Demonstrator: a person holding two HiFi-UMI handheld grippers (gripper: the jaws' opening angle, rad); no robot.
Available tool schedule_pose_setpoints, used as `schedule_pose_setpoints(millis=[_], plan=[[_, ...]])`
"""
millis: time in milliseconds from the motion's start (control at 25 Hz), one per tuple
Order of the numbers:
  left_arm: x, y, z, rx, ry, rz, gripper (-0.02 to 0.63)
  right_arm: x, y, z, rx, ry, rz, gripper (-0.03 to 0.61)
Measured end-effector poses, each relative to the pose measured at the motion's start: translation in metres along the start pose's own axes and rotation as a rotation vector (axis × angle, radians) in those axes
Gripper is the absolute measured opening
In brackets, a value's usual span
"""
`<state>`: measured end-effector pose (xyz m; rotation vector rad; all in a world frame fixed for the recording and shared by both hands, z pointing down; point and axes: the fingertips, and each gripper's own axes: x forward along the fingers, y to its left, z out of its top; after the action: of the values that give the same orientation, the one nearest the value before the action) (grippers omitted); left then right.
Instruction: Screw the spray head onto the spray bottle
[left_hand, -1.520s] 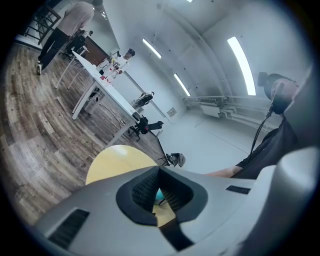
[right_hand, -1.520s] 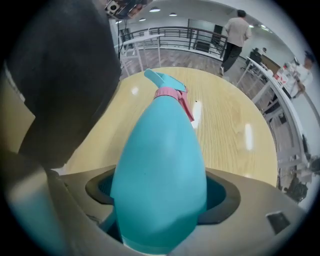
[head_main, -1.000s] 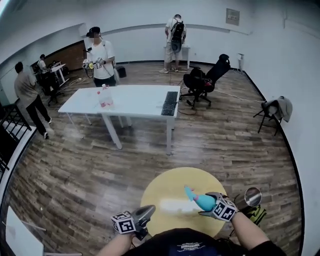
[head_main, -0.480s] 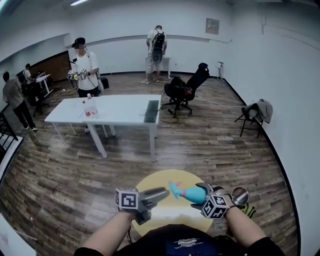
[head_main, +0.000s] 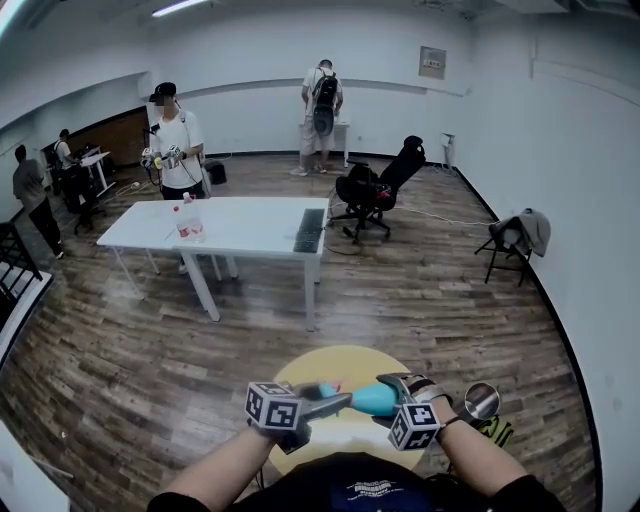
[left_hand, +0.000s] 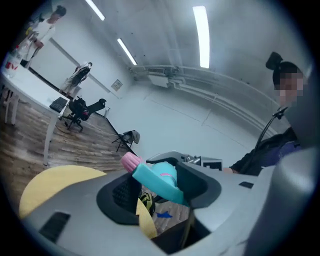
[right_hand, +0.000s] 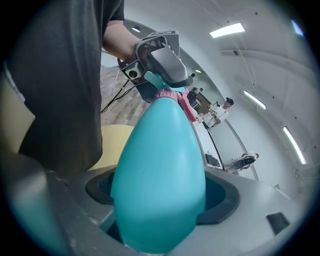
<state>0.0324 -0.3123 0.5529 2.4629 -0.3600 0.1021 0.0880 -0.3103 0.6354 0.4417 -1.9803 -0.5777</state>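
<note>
The left gripper (head_main: 332, 404), its jaws just opening partway, loosely brackets the teal spray head (left_hand: 159, 179) with its pink nozzle (left_hand: 131, 162). The right gripper (head_main: 392, 392) clamps the smooth, teal, egg-shaped spray bottle (right_hand: 160, 170) above the yellow table (head_main: 345, 362).

Left claw (head_main: 338, 403): jaws just opened, leaving slack round the spray head (left_hand: 155, 177) between them. Right claw (head_main: 388, 398): gap filled by the bottle (head_main: 372, 398). Open room above the table (head_main: 340, 365) ahead. Disc (head_main: 480, 400) stands just right of the right claw.
</note>
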Motion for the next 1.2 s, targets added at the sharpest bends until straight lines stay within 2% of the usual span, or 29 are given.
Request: schedule_pose_setpoints(millis=[200, 320, 400, 520, 560, 680, 760, 800, 840, 920, 1000, 1080, 1160, 1200], plan=[[-0.001, -0.007, -0.015, 0.101, 0.079, 0.009, 0.249, -0.001, 0.009, 0.001, -0.025, -0.013, 0.027, 0.419], [-0.004, -0.006, -0.018, 0.092, 0.063, 0.021, 0.25, 0.0, 0.013, 0.004, -0.022, -0.024, 0.037, 0.411], [-0.008, -0.003, -0.015, 0.011, 0.012, 0.019, 0.258, 0.001, 0.014, 0.01, 0.011, -0.049, 0.064, 0.411], [-0.018, 0.003, -0.003, -0.202, -0.109, -0.035, 0.294, 0.004, 0.015, 0.017, 0.105, -0.116, 0.133, 0.41], [-0.028, 0.008, 0.0, -0.284, -0.173, -0.048, 0.347, 0.004, 0.014, 0.017, 0.156, -0.143, 0.15, 0.41], [-0.082, 0.038, 0.004, -0.537, -0.421, -0.042, 0.407, 0.002, 0.011, 0.002, 0.304, -0.184, 0.16, 0.41], [-0.121, 0.066, -0.004, -0.616, -0.536, 0.011, 0.407, 0.0, 0.01, -0.014, 0.335, -0.161, 0.149, 0.41], [-0.135, 0.076, -0.009, -0.625, -0.557, 0.041, 0.407, 0.0, 0.01, -0.02, 0.336, -0.146, 0.143, 0.41], [-0.141, 0.081, -0.014, -0.614, -0.554, 0.061, 0.407, 0.0, 0.01, -0.024, 0.333, -0.133, 0.139, 0.41], [-0.133, 0.075, -0.012, -0.537, -0.493, 0.051, 0.407, 0.002, 0.01, -0.023, 0.308, -0.114, 0.132, 0.41], [-0.102, 0.052, 0.0, -0.437, -0.402, -0.023, 0.407, 0.006, 0.011, -0.014, 0.247, -0.096, 0.125, 0.41], [-0.062, 0.029, 0.008, -0.38, -0.304, -0.084, 0.407, 0.011, 0.014, 0.001, 0.158, -0.077, 0.122, 0.41], [-0.029, 0.022, 0.002, -0.301, -0.179, -0.046, 0.395, 0.015, 0.018, 0.015, 0.082, -0.066, 0.124, 0.41], [-0.017, 0.022, -0.003, -0.23, -0.115, 0.001, 0.311, 0.017, 0.019, 0.018, 0.06, -0.06, 0.123, 0.41]])
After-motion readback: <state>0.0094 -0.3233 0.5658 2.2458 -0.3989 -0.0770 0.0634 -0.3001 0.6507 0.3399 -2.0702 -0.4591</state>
